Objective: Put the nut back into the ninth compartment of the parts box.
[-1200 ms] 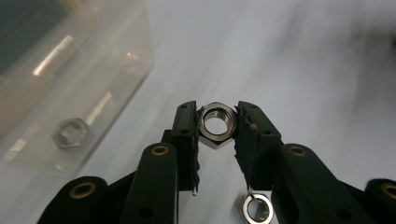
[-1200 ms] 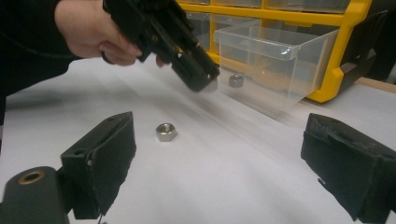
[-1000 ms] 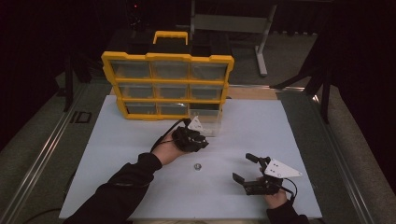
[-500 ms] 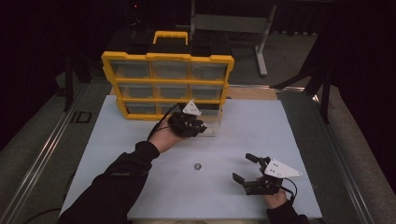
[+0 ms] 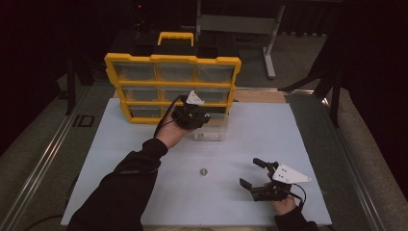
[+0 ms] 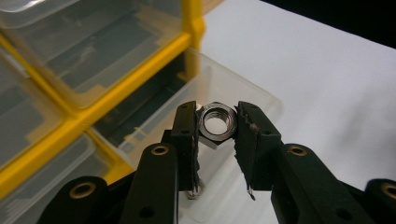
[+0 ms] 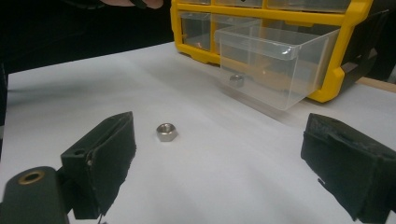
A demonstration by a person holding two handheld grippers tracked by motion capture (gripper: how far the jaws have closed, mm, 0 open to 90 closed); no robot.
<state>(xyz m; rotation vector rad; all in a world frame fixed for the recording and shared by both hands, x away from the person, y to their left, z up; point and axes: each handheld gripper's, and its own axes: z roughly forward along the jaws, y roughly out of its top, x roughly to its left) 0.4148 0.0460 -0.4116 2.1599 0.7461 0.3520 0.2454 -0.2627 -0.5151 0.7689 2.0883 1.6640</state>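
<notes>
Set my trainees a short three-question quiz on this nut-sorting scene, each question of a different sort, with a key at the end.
1. True or false: the left gripper is shut on a hex nut.
2. Where does the held nut hang? A) over the pulled-out clear drawer B) over the floor C) behind the yellow organiser
3. What lies on the white mat ahead of the open right gripper?

Key: 1 true; 2 A; 3 a loose nut.

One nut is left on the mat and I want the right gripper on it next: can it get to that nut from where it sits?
Probably yes. The right gripper is open and points at the loose nut, with only bare white mat between them.
</notes>
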